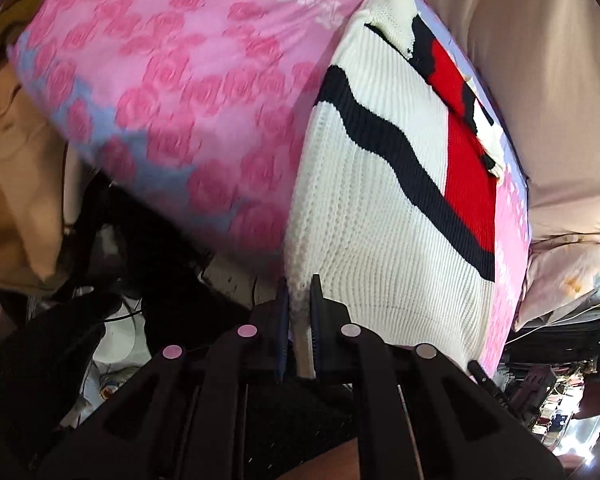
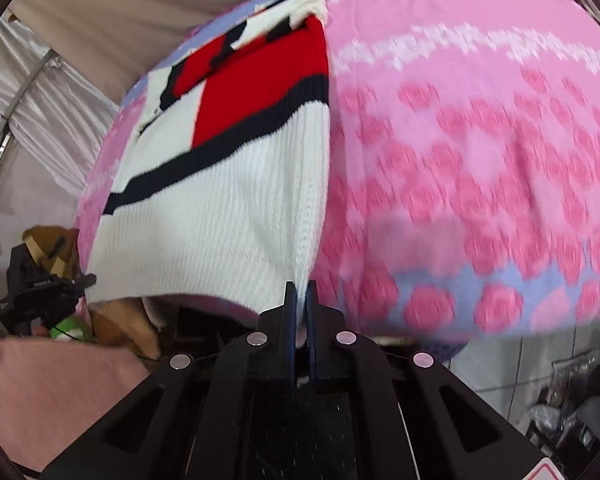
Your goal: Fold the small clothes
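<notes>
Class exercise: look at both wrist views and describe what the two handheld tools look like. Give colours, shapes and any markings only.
Both match. The left tool and right tool have black, angular plastic bodies with triangular cut-outs. Four round silvery discs sit across the top of each. Each has two narrow, tapering black fingers lined with dark blue pads. The right one shows the corner of a red-edged sticker at the lower frame edge.

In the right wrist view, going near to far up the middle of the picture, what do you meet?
Right claw, shut on the sweater's hem → white ribbed knit of the sweater → its dark navy stripe → its red block → pink rose-patterned bedspread beyond → beige fabric at the top.
</notes>
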Action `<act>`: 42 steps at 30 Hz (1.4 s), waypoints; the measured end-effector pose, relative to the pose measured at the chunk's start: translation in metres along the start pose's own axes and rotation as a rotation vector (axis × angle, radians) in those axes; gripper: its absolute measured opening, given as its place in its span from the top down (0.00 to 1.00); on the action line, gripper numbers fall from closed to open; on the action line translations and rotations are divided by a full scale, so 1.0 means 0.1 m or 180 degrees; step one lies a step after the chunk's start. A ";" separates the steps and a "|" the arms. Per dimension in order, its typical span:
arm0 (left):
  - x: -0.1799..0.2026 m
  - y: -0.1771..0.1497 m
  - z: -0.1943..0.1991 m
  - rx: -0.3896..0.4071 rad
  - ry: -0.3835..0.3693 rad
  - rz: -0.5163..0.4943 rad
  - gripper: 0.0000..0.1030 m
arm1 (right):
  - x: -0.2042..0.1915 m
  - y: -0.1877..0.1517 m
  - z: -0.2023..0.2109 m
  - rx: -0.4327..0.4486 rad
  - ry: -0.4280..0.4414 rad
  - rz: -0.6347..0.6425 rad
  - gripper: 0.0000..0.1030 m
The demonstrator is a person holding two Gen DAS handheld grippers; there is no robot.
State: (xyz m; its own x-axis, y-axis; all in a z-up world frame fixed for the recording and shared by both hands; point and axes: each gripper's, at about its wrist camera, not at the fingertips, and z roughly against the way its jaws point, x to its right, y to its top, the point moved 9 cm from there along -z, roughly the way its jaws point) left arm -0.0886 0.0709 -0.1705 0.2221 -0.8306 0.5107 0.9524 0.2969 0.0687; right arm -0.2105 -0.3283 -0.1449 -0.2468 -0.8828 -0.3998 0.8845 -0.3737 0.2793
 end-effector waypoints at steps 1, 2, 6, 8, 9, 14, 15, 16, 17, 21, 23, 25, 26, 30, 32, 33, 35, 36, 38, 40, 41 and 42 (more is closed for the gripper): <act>0.00 0.00 -0.01 -0.0002 -0.0012 0.0023 0.92 | 0.01 0.01 -0.01 0.0011 -0.0012 0.0033 0.97; -0.02 0.01 -0.01 -0.0002 -0.0011 0.0036 0.92 | 0.02 0.04 -0.02 0.0030 -0.0042 0.0069 0.97; -0.09 0.11 -0.12 -0.0037 0.0096 0.0057 0.86 | 0.10 0.14 -0.20 0.0002 -0.0117 0.0003 0.83; -0.13 0.09 -0.18 -0.0105 0.0096 0.0087 0.65 | 0.12 0.17 -0.28 -0.0025 -0.0115 -0.0040 0.67; -0.13 0.08 -0.22 -0.0133 0.0100 0.0119 0.59 | 0.13 0.16 -0.31 -0.0035 -0.0086 -0.0071 0.60; -0.14 0.08 -0.39 -0.0262 0.0132 0.0147 0.50 | 0.09 0.20 -0.35 -0.0018 0.0033 -0.0085 0.55; -0.12 0.06 -0.43 -0.0331 0.0118 0.0123 0.51 | 0.08 0.21 -0.36 -0.0031 0.0040 -0.0053 0.59; -0.09 0.04 -0.48 -0.0429 0.0098 0.0078 0.59 | 0.07 0.20 -0.37 -0.0058 0.0058 -0.0026 0.91; -0.06 0.01 -0.52 -0.0484 0.0068 0.0033 0.70 | 0.05 0.19 -0.40 -0.0127 0.0102 -0.0026 0.94; 0.02 0.04 -0.46 -0.0428 -0.0016 -0.0042 0.86 | -0.09 0.21 -0.32 -0.0071 0.0165 0.0118 0.95; 0.06 0.04 -0.33 -0.0370 -0.0073 -0.0098 0.88 | -0.17 0.19 -0.20 -0.0074 0.0181 0.0218 0.96; 0.13 0.00 -0.19 -0.0411 -0.0153 -0.0210 0.89 | -0.23 0.12 -0.07 -0.0138 0.0201 0.0301 0.96; 0.14 -0.03 -0.15 -0.0455 -0.0156 -0.0273 0.89 | -0.25 0.08 -0.01 -0.0177 0.0201 0.0344 0.96; 0.11 -0.08 0.08 -0.0586 -0.0100 -0.0387 0.89 | -0.37 -0.08 0.11 -0.0457 0.0229 0.0488 0.96; 0.09 -0.05 0.23 -0.0595 -0.0100 -0.0357 0.89 | -0.42 -0.09 0.18 -0.0505 0.0304 0.0433 0.96; 0.11 -0.01 0.30 -0.0571 -0.0110 -0.0330 0.89 | -0.45 -0.06 0.22 -0.0481 0.0369 0.0369 0.96; 0.30 0.27 0.51 -0.0358 -0.0248 -0.0287 0.89 | -0.54 0.25 0.36 -0.0245 0.0469 0.0279 0.96; 0.42 0.45 0.60 -0.0218 -0.0289 -0.0325 0.89 | -0.58 0.46 0.42 -0.0081 0.0488 0.0271 0.96; 0.79 0.92 0.74 0.0102 -0.0422 -0.0497 0.89 | -0.65 1.05 0.56 0.0355 0.0568 0.0215 0.96; 1.23 1.41 0.80 0.0411 -0.0514 -0.0734 0.89 | -0.67 1.69 0.61 0.0759 0.0609 0.0178 0.96; 1.44 1.62 0.80 0.0529 -0.0545 -0.0826 0.89 | -0.67 2.00 0.60 0.0925 0.0603 0.0168 0.96; 1.64 1.82 0.78 0.0652 -0.0566 -0.0930 0.89 | -0.68 2.29 0.59 0.1079 0.0573 0.0175 0.96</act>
State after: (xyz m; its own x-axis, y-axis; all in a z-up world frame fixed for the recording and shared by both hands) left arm 0.1052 0.0252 -0.0077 -0.1089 -0.8048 0.5835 0.9048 0.1628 0.3934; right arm -0.0144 -0.3707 -0.0022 -0.1025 -0.8513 -0.5146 0.7061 -0.4267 0.5652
